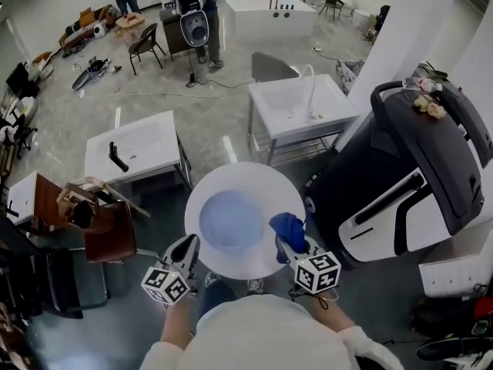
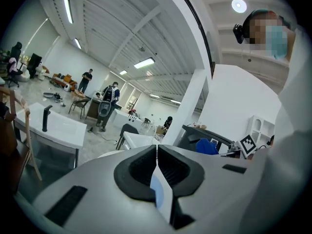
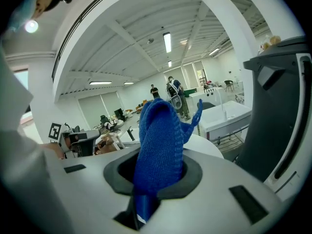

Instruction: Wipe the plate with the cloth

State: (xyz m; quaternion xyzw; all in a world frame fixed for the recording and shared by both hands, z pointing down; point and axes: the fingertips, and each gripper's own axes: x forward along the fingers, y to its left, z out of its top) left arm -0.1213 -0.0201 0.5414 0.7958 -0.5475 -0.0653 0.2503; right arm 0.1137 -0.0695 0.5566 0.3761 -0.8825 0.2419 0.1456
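Workshop floor below: left gripper (image 1: 187, 247) clamps white plate (image 1: 231, 177) steady by its rim; right gripper (image 1: 286, 245) pinches blue cloth (image 1: 287, 226) for wiping.

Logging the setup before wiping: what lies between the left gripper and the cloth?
Only the plate, in the head view: the left gripper grips its rim; the right gripper holds the cloth over its right rim.

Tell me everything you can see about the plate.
The plate is round, white and glossy, with a pale blue well. It is held in the air, roughly level. The left gripper is shut on its near rim. The blue cloth, in the right gripper, overlaps its right rim; contact is unclear.
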